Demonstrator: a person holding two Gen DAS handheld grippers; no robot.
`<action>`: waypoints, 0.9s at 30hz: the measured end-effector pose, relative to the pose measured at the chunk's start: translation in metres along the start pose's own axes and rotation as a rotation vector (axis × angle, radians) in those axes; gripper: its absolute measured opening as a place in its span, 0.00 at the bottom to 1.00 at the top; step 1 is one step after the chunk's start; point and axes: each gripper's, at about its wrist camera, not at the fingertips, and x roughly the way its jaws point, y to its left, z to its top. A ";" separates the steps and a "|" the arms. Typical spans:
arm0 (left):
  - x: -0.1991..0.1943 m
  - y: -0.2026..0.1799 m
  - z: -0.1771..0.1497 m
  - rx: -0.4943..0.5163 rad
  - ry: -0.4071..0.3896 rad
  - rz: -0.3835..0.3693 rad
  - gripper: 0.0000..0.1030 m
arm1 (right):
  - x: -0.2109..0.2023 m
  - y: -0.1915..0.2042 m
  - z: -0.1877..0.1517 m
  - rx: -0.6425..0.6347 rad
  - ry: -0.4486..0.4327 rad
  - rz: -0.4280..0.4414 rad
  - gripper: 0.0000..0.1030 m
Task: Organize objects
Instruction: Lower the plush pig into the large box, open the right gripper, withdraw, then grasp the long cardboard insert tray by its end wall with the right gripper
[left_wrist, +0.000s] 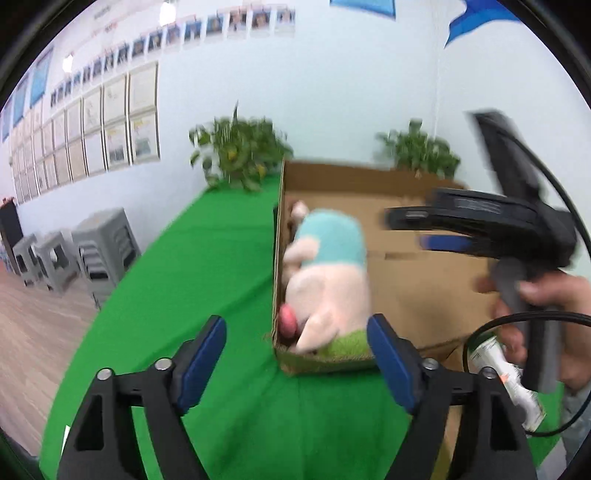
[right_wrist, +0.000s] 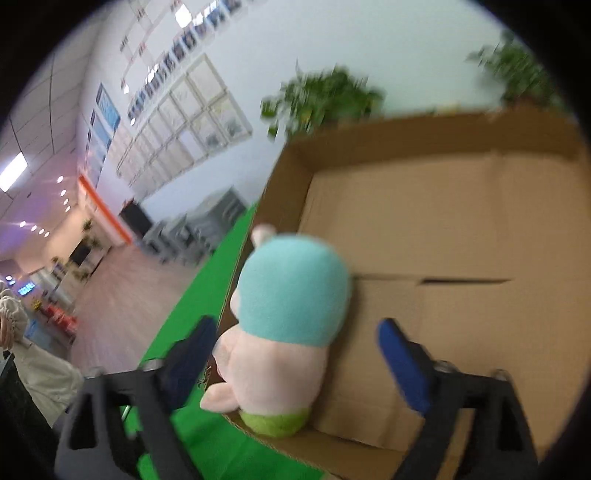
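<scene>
A green-covered table (left_wrist: 207, 266) carries an open cardboard box (left_wrist: 424, 280). Inside the box, against its left wall, lies a plush toy (left_wrist: 328, 280), pink-bodied with a turquoise cap and a green base. The left gripper (left_wrist: 297, 363) hangs before the box with its jaws spread wide and nothing between them. The right gripper (right_wrist: 295, 363), held in a hand (left_wrist: 550, 306), stands over the box, jaws wide open either side of the plush without touching it. A small white bottle (left_wrist: 506, 376) lies beside that hand.
</scene>
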 end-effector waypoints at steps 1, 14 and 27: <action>-0.010 -0.002 0.003 0.002 -0.030 0.003 0.90 | -0.018 -0.002 -0.003 -0.017 -0.033 -0.044 1.00; -0.085 -0.089 -0.015 0.043 -0.130 -0.009 1.00 | -0.162 -0.029 -0.145 -0.112 -0.170 -0.535 1.00; -0.117 -0.108 -0.018 0.059 -0.104 -0.057 0.99 | -0.172 -0.015 -0.183 -0.132 -0.180 -0.552 1.00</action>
